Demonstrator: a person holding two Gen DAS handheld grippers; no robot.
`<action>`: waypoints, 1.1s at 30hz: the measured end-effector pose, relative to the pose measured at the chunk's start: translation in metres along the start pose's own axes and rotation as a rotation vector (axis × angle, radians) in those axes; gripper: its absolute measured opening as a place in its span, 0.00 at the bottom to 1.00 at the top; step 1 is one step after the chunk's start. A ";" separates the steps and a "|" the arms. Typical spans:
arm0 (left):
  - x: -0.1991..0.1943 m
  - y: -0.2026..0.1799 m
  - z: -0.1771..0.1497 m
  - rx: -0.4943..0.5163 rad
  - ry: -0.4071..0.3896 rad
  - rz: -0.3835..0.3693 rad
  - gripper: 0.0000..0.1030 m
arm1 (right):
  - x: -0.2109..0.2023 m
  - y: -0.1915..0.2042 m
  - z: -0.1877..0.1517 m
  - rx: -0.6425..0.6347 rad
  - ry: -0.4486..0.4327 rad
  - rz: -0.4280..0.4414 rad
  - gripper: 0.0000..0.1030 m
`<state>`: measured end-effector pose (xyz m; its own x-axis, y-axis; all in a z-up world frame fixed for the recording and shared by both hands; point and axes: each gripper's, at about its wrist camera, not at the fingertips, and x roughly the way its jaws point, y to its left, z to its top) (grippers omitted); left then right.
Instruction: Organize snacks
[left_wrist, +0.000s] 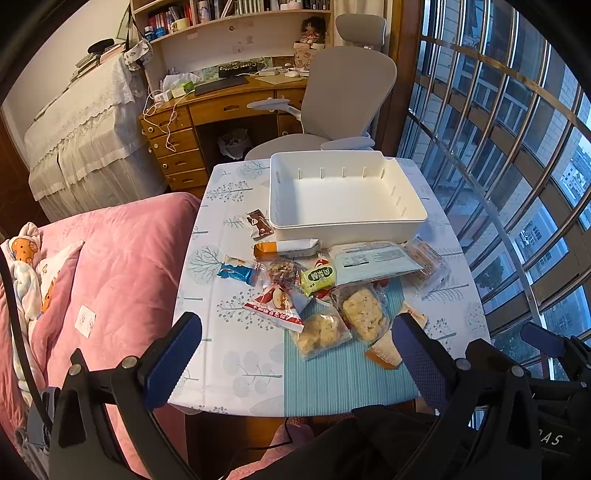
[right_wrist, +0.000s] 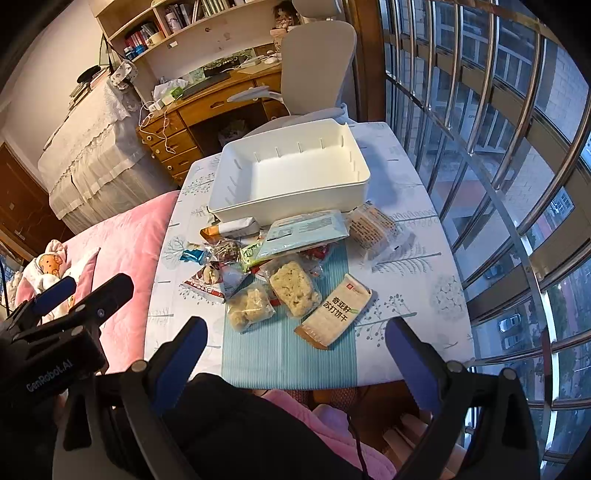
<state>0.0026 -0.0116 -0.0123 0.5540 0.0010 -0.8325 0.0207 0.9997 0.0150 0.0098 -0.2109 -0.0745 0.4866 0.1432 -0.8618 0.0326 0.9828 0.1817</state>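
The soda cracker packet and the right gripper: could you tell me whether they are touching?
Apart: the right wrist view shows open gripper above striped mat, packet lying beyond.

A home bedroom: a pink-quilted bed (left_wrist: 122, 258) on the left, a wooden desk (left_wrist: 221, 107) with bookshelves (left_wrist: 229, 14) far behind, barred window (left_wrist: 498, 147) on the right.

Snacks and bin — your view

Your white bin (left_wrist: 345, 221) sits empty; wrapped snacks (left_wrist: 321, 291) lie scattered just before it.
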 end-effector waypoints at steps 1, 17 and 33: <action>0.001 -0.001 -0.001 -0.001 0.001 0.001 0.99 | 0.000 0.000 0.001 0.000 0.000 0.001 0.95; 0.004 -0.014 0.007 -0.037 0.019 0.024 0.99 | 0.015 -0.022 0.014 -0.021 0.024 0.041 0.95; 0.007 -0.028 0.009 -0.073 0.046 0.054 0.99 | 0.031 -0.045 0.030 -0.025 0.081 0.128 0.95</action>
<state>0.0135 -0.0395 -0.0130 0.5138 0.0549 -0.8561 -0.0702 0.9973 0.0218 0.0497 -0.2539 -0.0953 0.4135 0.2759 -0.8677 -0.0478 0.9582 0.2819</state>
